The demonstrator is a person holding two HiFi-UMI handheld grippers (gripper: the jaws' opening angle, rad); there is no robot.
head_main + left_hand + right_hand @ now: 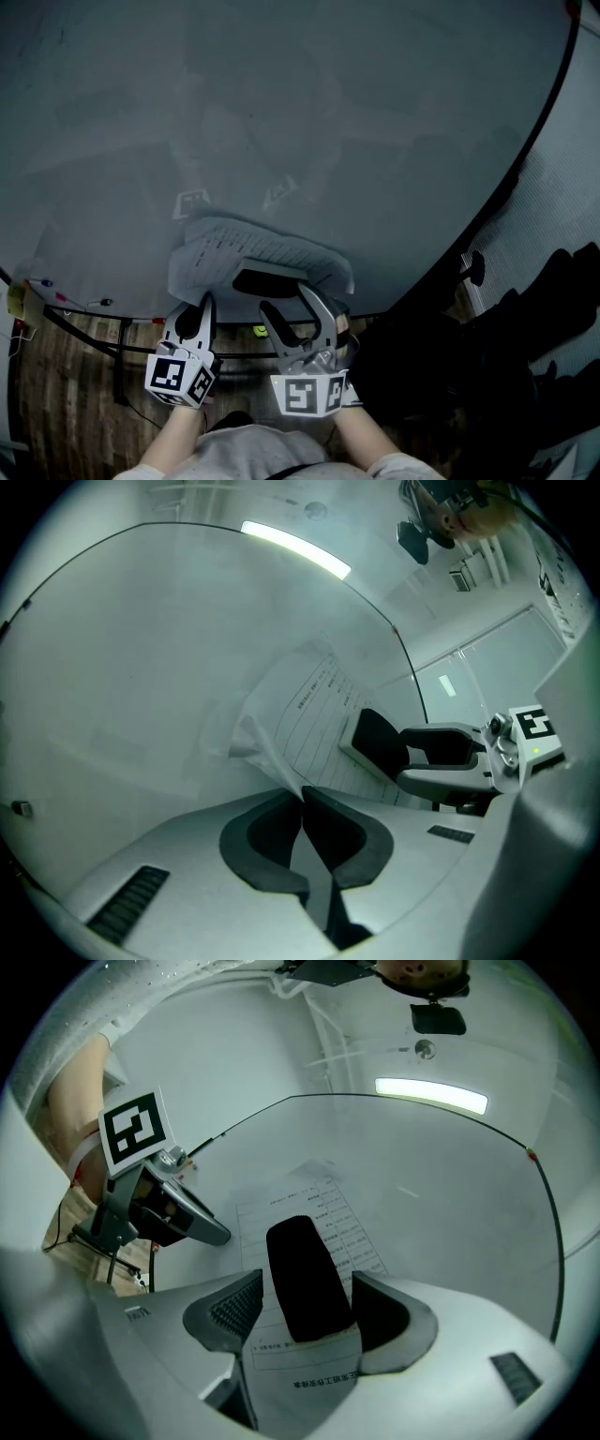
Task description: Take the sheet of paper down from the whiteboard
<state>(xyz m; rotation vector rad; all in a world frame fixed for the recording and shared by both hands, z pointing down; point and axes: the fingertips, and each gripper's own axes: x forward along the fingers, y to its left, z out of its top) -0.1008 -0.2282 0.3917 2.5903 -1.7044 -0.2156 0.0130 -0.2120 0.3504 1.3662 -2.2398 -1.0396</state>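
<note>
The printed sheet of paper (253, 246) bulges away from the whiteboard (281, 112) just above both grippers. My left gripper (203, 305) is shut on the sheet's edge, and in the left gripper view the paper (309, 714) runs down into its closed pads (302, 797). My right gripper (286, 300) stands open beside it, also seen from the left gripper view (398, 761). In the right gripper view the sheet (314, 1199) passes between the wide jaws of the right gripper (309, 1312), whose pads do not press on it. A black oblong shape (305, 1279) lies over the sheet there.
The whiteboard's dark frame (525, 159) curves down the right side. A ledge with markers (56, 300) runs at the lower left above the wooden floor (56, 394). Dark bulky things (525, 356) stand at the right. A ceiling light (431, 1094) shines above.
</note>
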